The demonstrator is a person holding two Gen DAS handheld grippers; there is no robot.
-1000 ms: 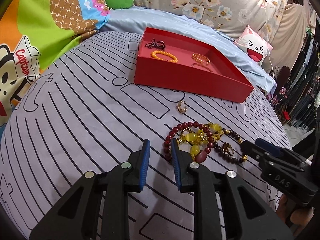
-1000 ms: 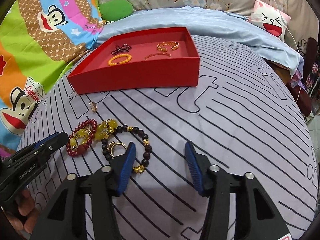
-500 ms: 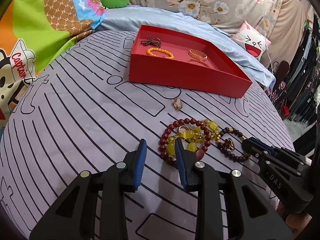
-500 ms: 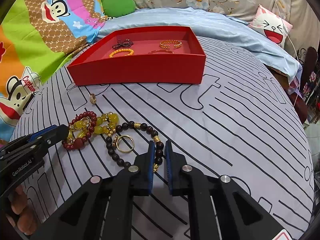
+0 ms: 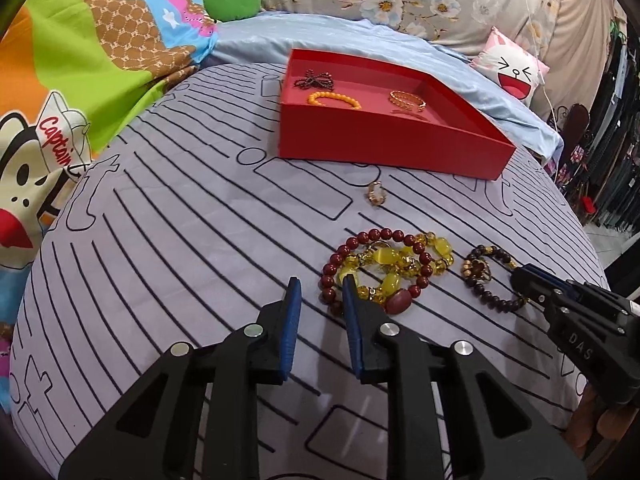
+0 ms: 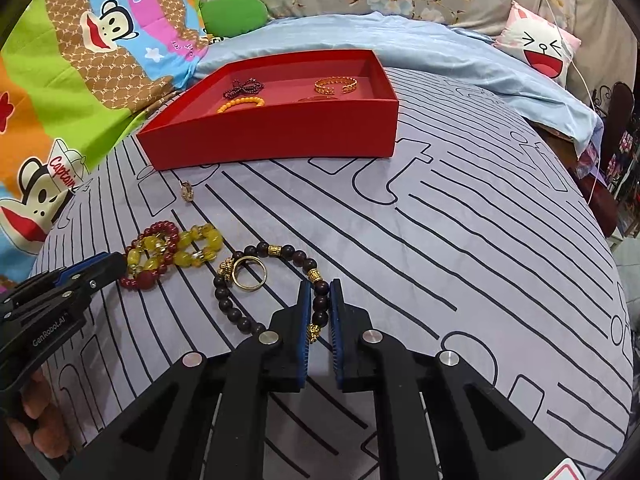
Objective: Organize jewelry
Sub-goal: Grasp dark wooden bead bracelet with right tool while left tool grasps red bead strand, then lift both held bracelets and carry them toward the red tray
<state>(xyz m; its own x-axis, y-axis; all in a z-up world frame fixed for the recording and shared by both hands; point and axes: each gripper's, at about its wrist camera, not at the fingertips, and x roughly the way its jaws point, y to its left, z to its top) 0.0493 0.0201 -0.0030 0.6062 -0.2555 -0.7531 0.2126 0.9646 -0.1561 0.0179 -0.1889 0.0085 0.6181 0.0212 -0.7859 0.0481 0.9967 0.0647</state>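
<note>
Two grippers: mine, over the bedspread (image 6: 460, 208).
Red tray (image 6: 280, 136): far beyond both fingertips.
Right gripper (image 6: 319, 300): pinching the dark bead bracelet (image 6: 236, 308); I'd lift slowly so the gold ring (image 6: 249, 276) slips free.
Left gripper (image 5: 319, 298): closing, nothing between its tips, red bracelet (image 5: 360, 248) just beside them.

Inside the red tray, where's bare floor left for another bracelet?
Red tray: bare floor between the dark beaded bow and gold cuff, and along the right wall. Left half is crowded: the orange bracelet lies just in front of the bow.
</note>
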